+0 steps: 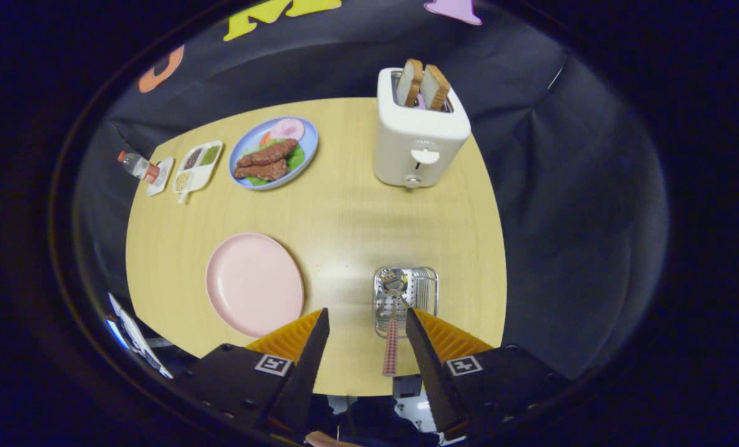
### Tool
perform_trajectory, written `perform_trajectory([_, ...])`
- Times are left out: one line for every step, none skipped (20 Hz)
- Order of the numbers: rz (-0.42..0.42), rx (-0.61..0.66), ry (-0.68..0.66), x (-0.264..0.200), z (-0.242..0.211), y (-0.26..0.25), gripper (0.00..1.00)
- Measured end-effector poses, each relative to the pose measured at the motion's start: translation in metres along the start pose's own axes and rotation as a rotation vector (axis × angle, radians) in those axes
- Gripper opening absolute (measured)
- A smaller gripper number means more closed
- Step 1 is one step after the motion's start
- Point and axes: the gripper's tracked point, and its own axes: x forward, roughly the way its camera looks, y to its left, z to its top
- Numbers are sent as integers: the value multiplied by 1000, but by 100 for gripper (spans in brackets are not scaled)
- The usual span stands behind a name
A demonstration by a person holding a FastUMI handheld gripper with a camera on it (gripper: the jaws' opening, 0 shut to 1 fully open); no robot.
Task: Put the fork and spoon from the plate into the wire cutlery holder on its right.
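The pink plate (254,284) lies bare on the wooden table, just ahead of my left finger. To its right stands the wire cutlery holder (428,292), just beyond my right finger. A utensil with a red-checked handle (390,355) rests in it, its metal head, which looks like a spoon's bowl, inside the basket. The handle sticks out toward me over the holder's near rim. My gripper (366,320) is open, fingers wide apart, and the handle lies between them, close to the right finger, with neither finger pressing on it. I cannot tell a second utensil apart in the holder.
A white toaster (419,133) with two bread slices stands at the back right. A blue plate of food (274,153), a white divided dish (197,164) and a small bottle (137,166) sit at the back left. The table's near edge (357,391) runs just under my fingers.
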Motion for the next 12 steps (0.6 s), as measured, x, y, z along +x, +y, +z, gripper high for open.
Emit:
perform_trajectory([-1,0,-36,-5,1,8,75])
perform_trajectory([-11,-4,-74,-10,3,15,82])
perform_trajectory([-15,-8,-116,-15,6,22,88])
perform_trajectory([-25,-11,-160,-20,9,30,91])
perform_trajectory([-29,-8,-209,-28,13,38,95])
perform_trajectory([-26,2,-261,-36,18,48,98])
perform_trajectory([-10,13,-312,-48,21,61,98])
perform_trajectory([11,25,-367,-60,24,73,98])
perform_trajectory([18,33,-424,-72,28,82,98])
perform_trajectory([14,34,-481,-85,32,90,97])
perform_trajectory([16,35,-549,-98,37,97,97])
perform_trajectory([18,33,-615,-113,43,107,97])
